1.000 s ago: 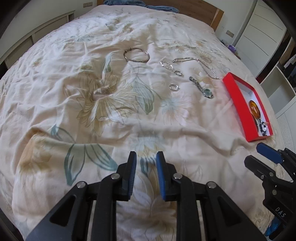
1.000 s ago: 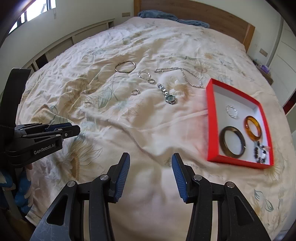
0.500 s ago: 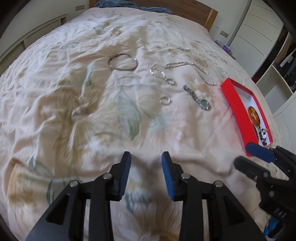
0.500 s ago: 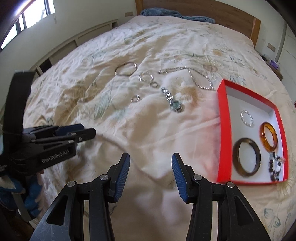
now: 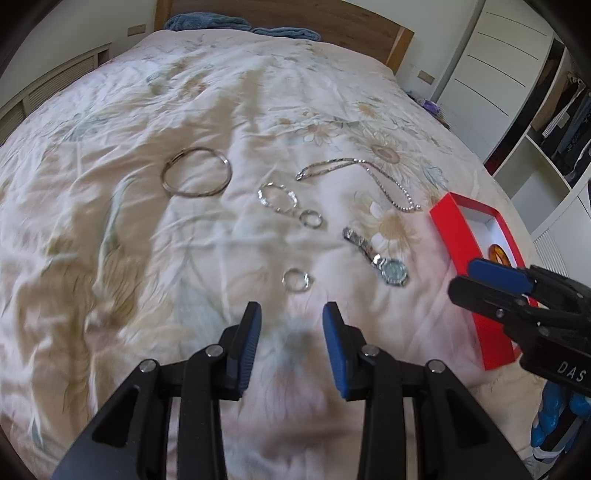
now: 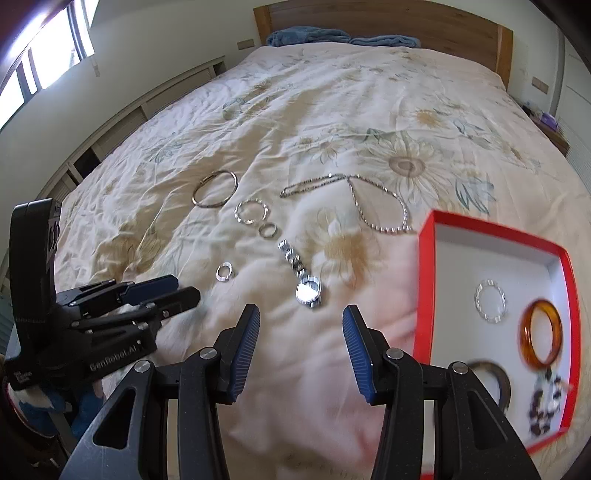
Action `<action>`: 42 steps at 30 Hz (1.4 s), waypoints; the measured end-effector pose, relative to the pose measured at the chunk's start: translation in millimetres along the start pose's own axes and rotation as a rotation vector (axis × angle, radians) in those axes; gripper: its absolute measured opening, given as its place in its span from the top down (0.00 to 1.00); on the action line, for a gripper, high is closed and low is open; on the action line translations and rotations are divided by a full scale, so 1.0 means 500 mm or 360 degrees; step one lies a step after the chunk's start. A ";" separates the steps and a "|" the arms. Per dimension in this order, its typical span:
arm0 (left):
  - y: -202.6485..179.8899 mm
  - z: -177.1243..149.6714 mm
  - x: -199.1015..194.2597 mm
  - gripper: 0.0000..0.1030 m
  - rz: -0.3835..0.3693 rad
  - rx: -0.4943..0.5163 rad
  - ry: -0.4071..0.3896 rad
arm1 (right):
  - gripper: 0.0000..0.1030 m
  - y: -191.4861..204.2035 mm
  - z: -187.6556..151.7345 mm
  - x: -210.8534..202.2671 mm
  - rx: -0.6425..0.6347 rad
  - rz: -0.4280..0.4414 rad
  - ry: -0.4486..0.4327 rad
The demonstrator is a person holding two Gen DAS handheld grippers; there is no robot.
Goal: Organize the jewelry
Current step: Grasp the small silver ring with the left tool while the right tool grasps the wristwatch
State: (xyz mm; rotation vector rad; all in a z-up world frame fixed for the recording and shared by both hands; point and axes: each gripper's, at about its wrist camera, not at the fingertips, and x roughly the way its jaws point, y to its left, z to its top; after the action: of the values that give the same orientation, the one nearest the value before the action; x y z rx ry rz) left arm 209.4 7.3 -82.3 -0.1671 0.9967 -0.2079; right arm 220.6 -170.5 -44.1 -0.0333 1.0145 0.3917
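Note:
Loose silver jewelry lies on the floral bedspread: a small ring, a watch, a large bangle, a sparkly bracelet, a second ring and a chain necklace. My left gripper hovers open just short of the small ring, nothing between its pads. My right gripper is open and bare, just short of the watch. The red box to the right holds an amber bangle, a silver bracelet, a dark bangle and beads.
A wooden headboard with blue folded cloth is at the far end. White wardrobe doors and open shelves stand to the right of the bed, a low cabinet and a window to the left. A blue-gloved hand holds the right gripper.
Both grippers have moved forward over the bedspread toward the jewelry, so ring, watch and box look closer. The left jaws have spread wider; the right jaws are unchanged.

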 end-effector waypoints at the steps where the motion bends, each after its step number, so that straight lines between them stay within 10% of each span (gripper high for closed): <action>1: 0.000 0.004 0.006 0.68 -0.0003 0.0009 -0.0004 | 0.55 -0.001 0.006 0.006 -0.0001 0.0005 0.0000; 32: -0.009 0.012 0.088 0.82 0.0052 0.0134 -0.0042 | 0.56 -0.019 0.026 0.128 -0.0006 0.0035 0.0131; 42: -0.004 0.011 0.081 0.82 0.0004 0.0113 -0.0072 | 0.70 -0.008 0.031 0.175 -0.0086 -0.0058 0.0235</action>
State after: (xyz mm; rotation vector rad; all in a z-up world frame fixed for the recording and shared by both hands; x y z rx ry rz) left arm 235.0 -4.4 -111.7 -0.1051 0.9435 -0.2358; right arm 275.4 -144.6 -109.2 -0.1303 1.1473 0.3877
